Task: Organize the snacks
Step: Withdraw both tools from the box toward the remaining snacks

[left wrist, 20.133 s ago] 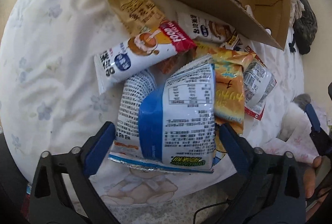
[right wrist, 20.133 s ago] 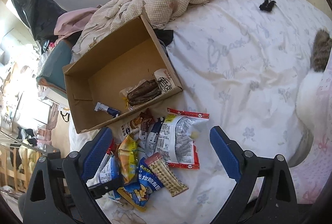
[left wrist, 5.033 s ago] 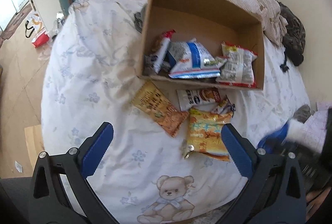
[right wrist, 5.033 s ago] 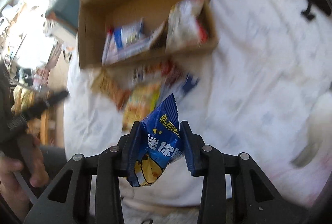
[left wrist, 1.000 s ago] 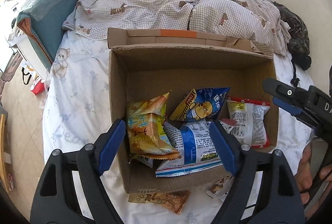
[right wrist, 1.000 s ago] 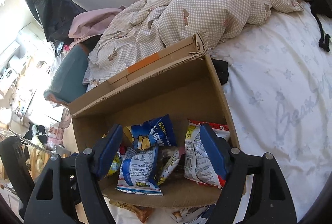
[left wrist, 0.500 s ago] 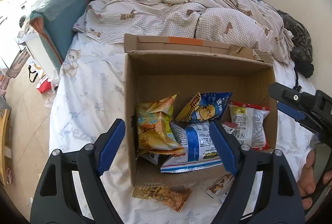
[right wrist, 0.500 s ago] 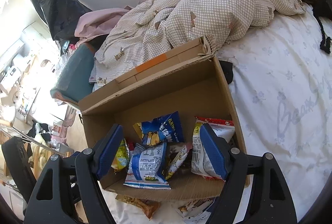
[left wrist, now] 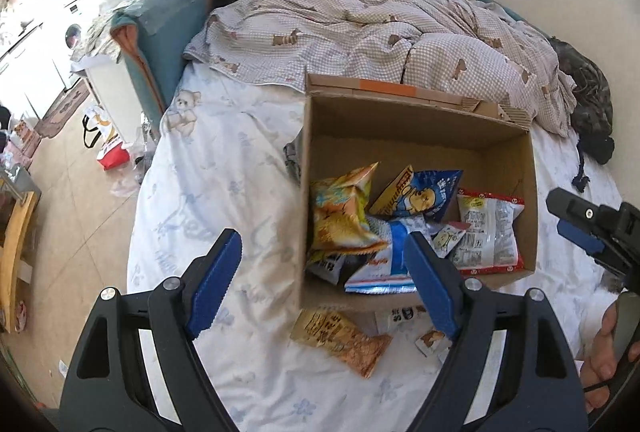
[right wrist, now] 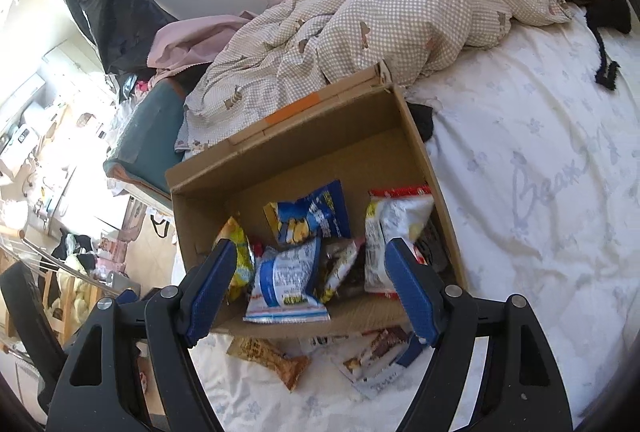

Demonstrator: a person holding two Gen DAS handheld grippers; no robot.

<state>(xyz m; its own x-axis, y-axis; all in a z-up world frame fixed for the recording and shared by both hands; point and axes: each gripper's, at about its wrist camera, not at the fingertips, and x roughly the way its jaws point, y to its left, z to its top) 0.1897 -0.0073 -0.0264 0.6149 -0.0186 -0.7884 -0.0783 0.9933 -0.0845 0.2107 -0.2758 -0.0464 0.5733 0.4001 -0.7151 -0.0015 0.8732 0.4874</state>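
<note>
Both the left tongs (left wrist: 322,282) and right tongs (right wrist: 308,288) hang released and empty above the brown cardboard box (left wrist: 416,119) holding most snacks. Next, lower onto the tan crinkled snack packet (left wrist: 340,338) on the white bed (left wrist: 224,171) just before the box, pinching its edge squarely.

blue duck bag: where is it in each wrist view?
Left wrist: blue bag is right of centre, inside the box, between the orange bag and the red-edged bag.
Right wrist: blue bag sits mid-frame, above the gripper fingers.
Shared landmark: orange tape on the box's far flap.
</note>
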